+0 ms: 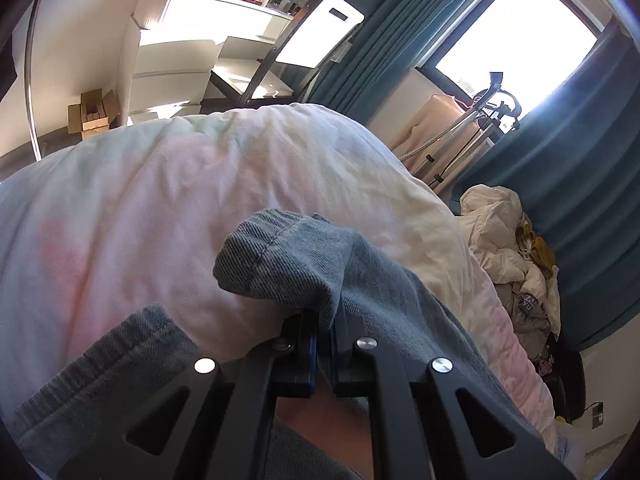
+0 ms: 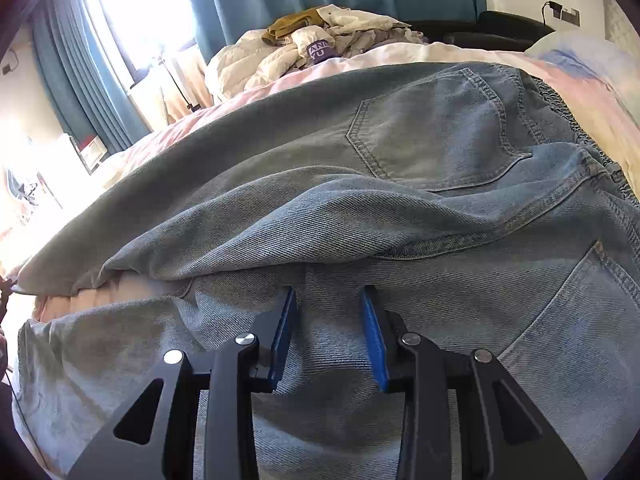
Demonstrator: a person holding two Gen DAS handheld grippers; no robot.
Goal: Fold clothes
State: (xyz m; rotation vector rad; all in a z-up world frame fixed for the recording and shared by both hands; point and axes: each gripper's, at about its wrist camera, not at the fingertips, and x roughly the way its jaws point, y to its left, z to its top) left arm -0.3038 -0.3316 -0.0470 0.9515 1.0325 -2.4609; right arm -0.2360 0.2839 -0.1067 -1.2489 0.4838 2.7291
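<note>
- left gripper [image 1: 325, 334] clamped on jeans [image 1: 320, 264] hem, over bedsheet [image 1: 140, 200].
- right gripper [image 2: 328, 316] parted, pads resting on jeans [image 2: 400, 216]; clothes pile [image 2: 320, 44] at 12 o'clock.

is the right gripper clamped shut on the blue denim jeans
No, the right gripper has its blue pads apart, with the blue denim jeans lying flat between and beneath them, not pinched.

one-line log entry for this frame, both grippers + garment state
left gripper: shut on jeans hem | right gripper: open over jeans | jeans: spread on bed, partly folded | clothes pile: untouched
</note>
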